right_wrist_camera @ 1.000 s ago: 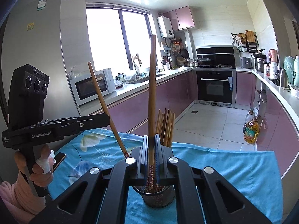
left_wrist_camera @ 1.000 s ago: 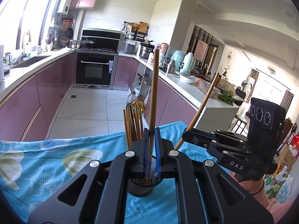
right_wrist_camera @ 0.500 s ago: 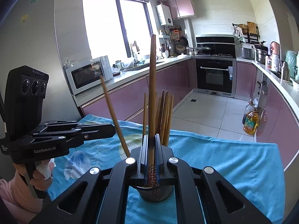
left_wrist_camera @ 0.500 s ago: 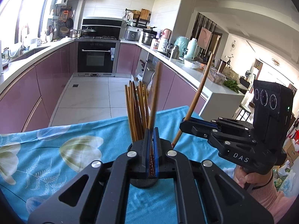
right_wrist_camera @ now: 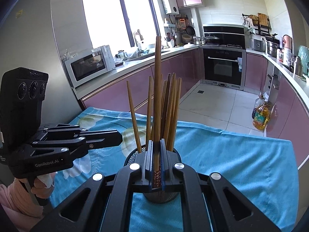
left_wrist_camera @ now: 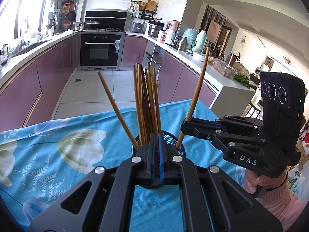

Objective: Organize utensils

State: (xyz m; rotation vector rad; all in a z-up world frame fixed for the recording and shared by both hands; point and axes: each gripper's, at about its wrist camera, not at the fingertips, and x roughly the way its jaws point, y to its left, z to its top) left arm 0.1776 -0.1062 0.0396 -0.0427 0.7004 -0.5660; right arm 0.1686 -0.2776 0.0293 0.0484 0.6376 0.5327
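A blue flowered tablecloth [right_wrist_camera: 231, 164] covers the table, and a black mesh holder [right_wrist_camera: 131, 158] stands on it right under both grippers. The right gripper [right_wrist_camera: 156, 143] pinches one chopstick [right_wrist_camera: 157, 96] near its patterned lower end. It holds the stick almost upright, with the tip at or just inside the holder's mouth. The left gripper [left_wrist_camera: 156, 135] hangs just beside the holder on the other side. Its jaws are drawn together to a thin slit and nothing appears to be caught between them.

The step in hand looks like dropping this stick in with the bunch of chopsticks [left_wrist_camera: 146, 100] already standing there. It would go best lowered straight into the open part of the rim, clear of the bunch and of the loose chopstick [left_wrist_camera: 115, 108] leaning outward. The grip should be let go only once the tip is well below the rim, so the stick cannot tip out. The light holder could topple if it is nudged sideways.

Bare cloth lies all around the holder. The table's far edge runs not far behind it, with tiled floor below. An oil bottle [right_wrist_camera: 260, 119] stands on that floor by the purple cabinets [right_wrist_camera: 255, 73], well apart from the work.
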